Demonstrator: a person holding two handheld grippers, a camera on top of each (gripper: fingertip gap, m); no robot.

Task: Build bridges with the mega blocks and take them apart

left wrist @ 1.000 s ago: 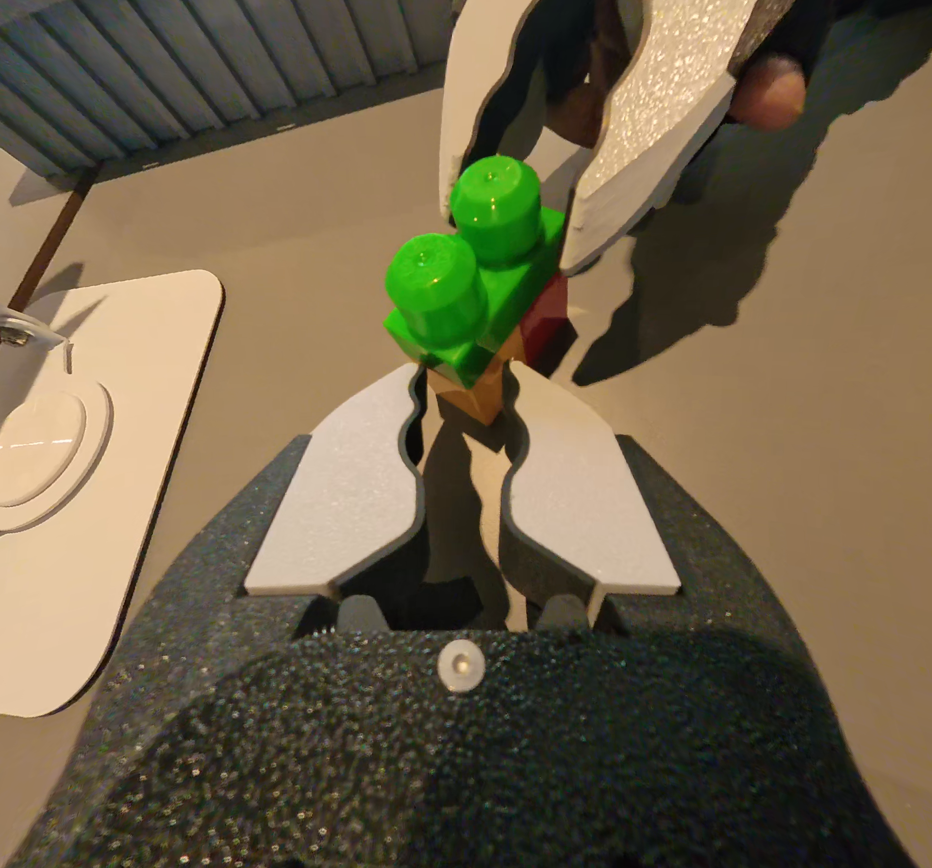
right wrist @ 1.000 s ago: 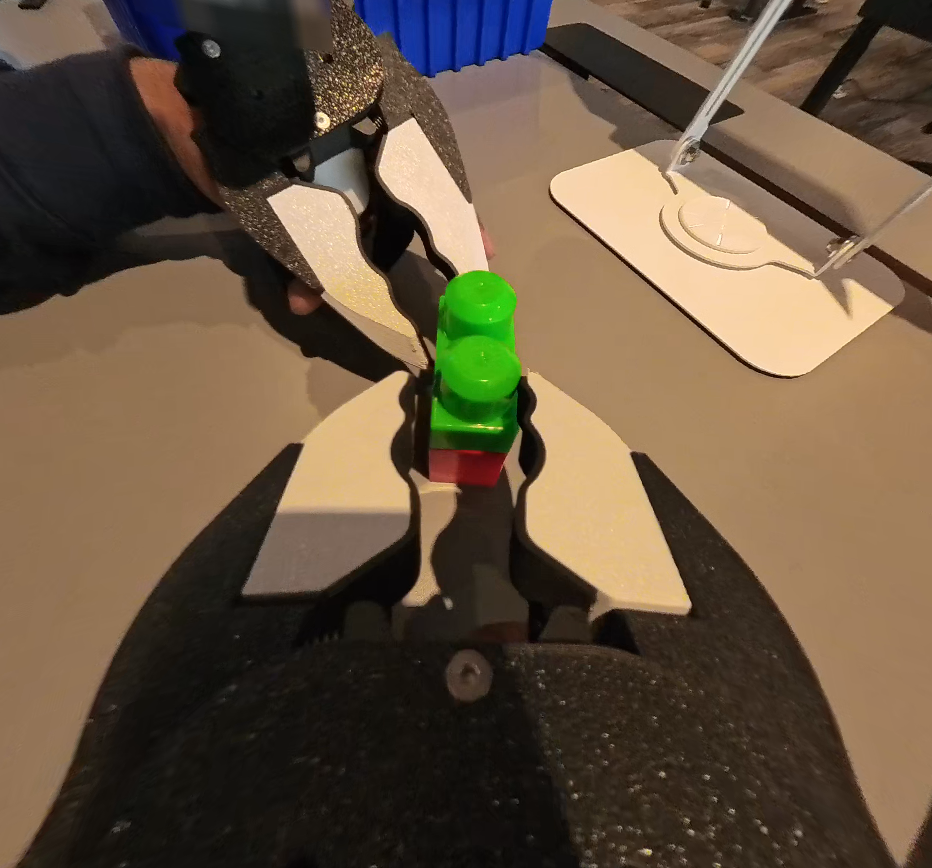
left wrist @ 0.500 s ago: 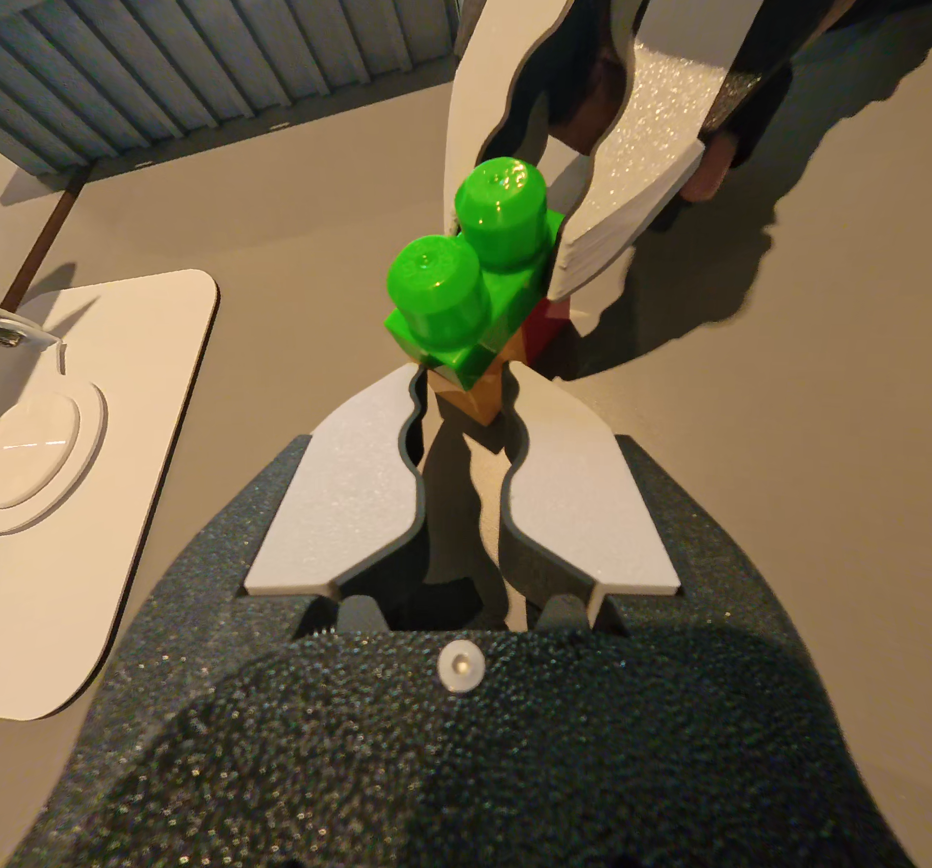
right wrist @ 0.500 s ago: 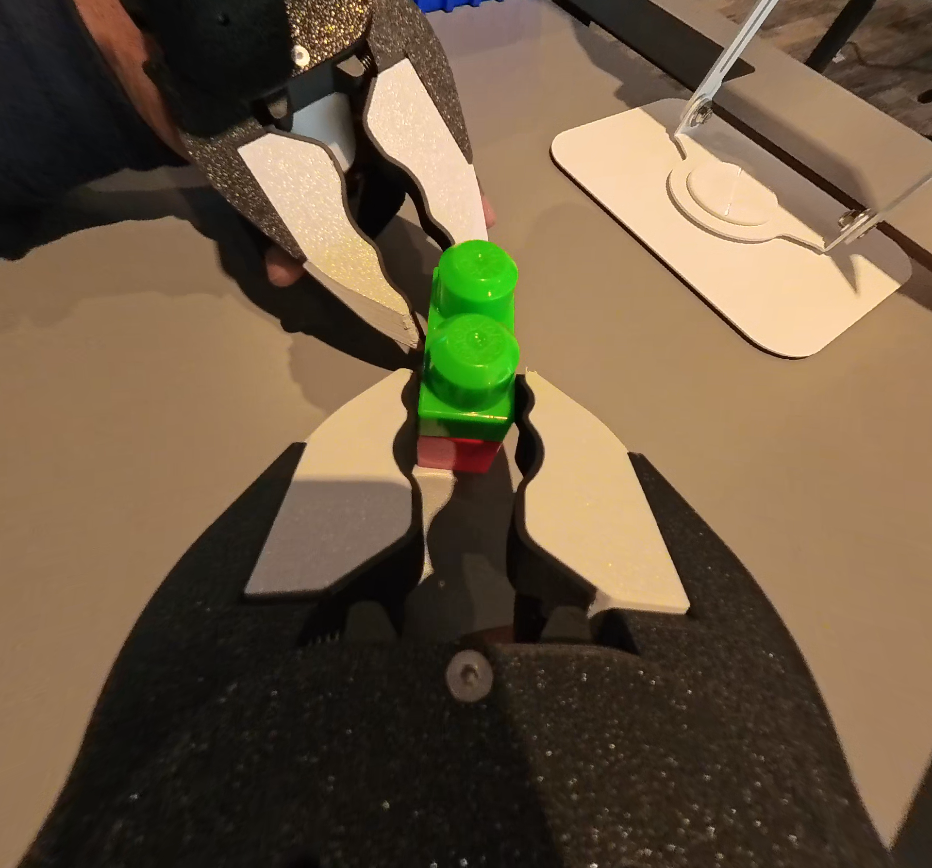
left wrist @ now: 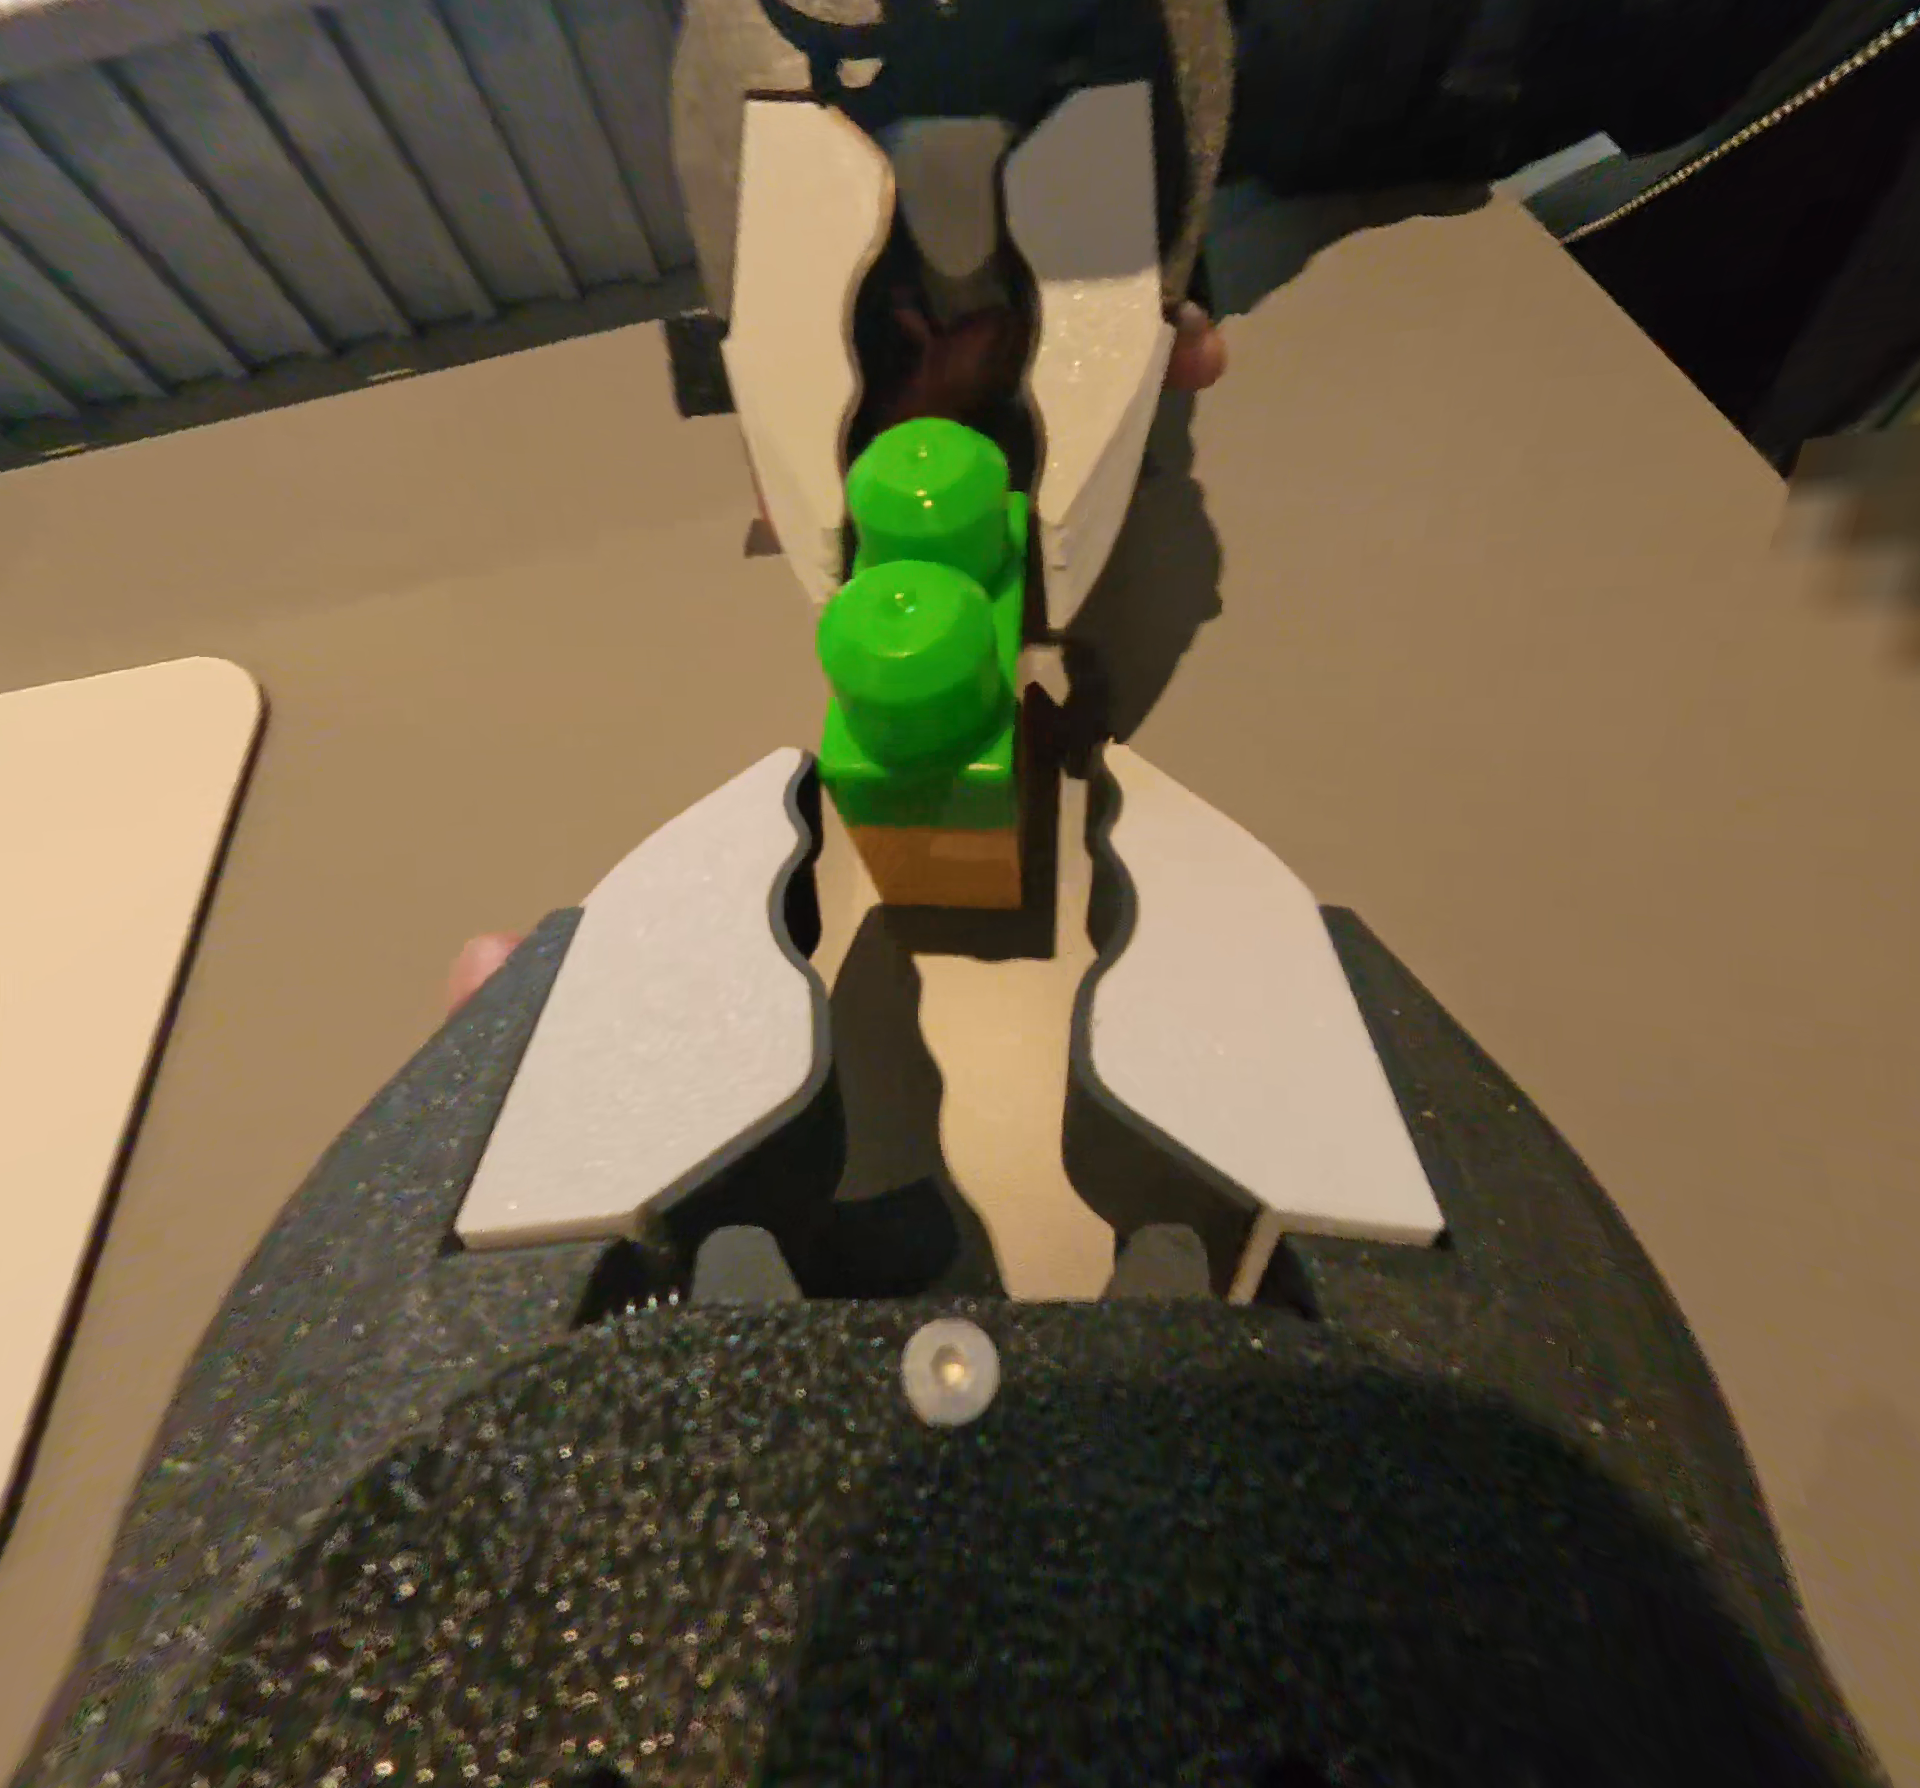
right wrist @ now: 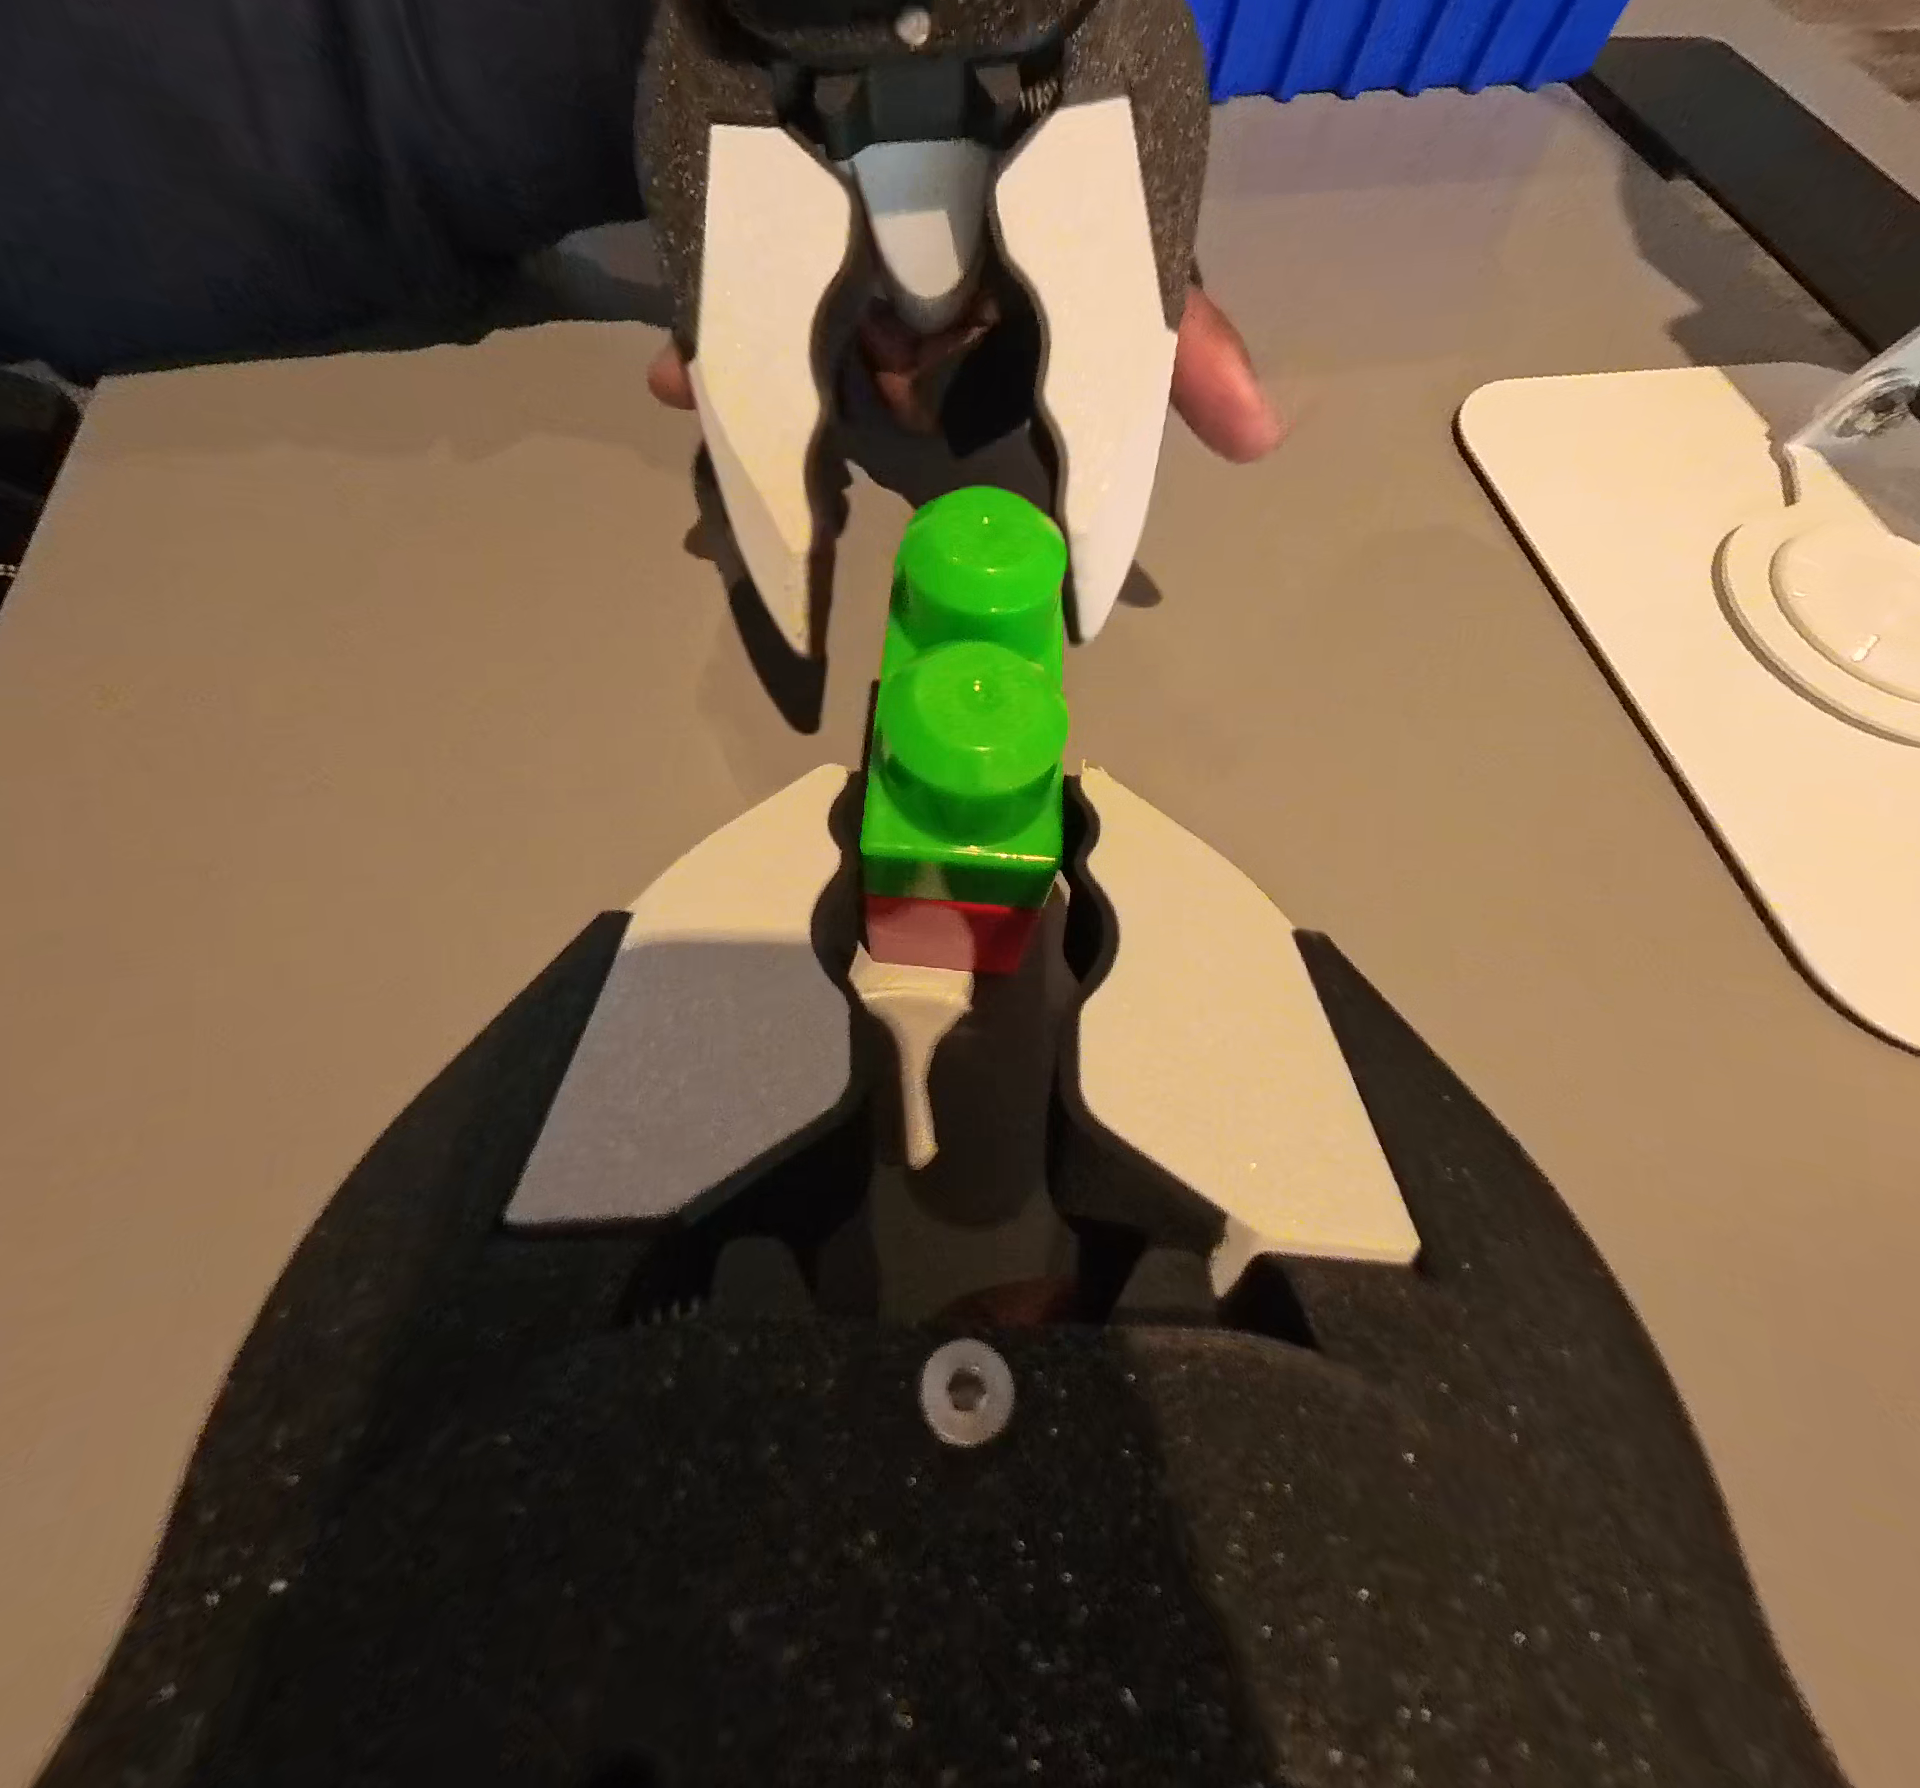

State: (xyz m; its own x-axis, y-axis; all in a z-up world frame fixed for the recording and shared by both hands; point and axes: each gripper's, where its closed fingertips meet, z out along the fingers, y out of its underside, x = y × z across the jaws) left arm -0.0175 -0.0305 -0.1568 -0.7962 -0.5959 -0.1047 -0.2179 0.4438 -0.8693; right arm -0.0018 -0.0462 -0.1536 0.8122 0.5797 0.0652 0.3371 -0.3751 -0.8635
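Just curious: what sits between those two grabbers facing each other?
A small bridge: a green block spanning a red block and an orange block. Both wrist views show it.

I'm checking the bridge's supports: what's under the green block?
Beneath the green block, an orange block shows at the end facing the left wrist view and a red block at the other end. The green block covers their tops and anything between them.

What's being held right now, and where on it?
Right gripper clamps the green block by its sides, over the red block. Left gripper is open, holding nothing.
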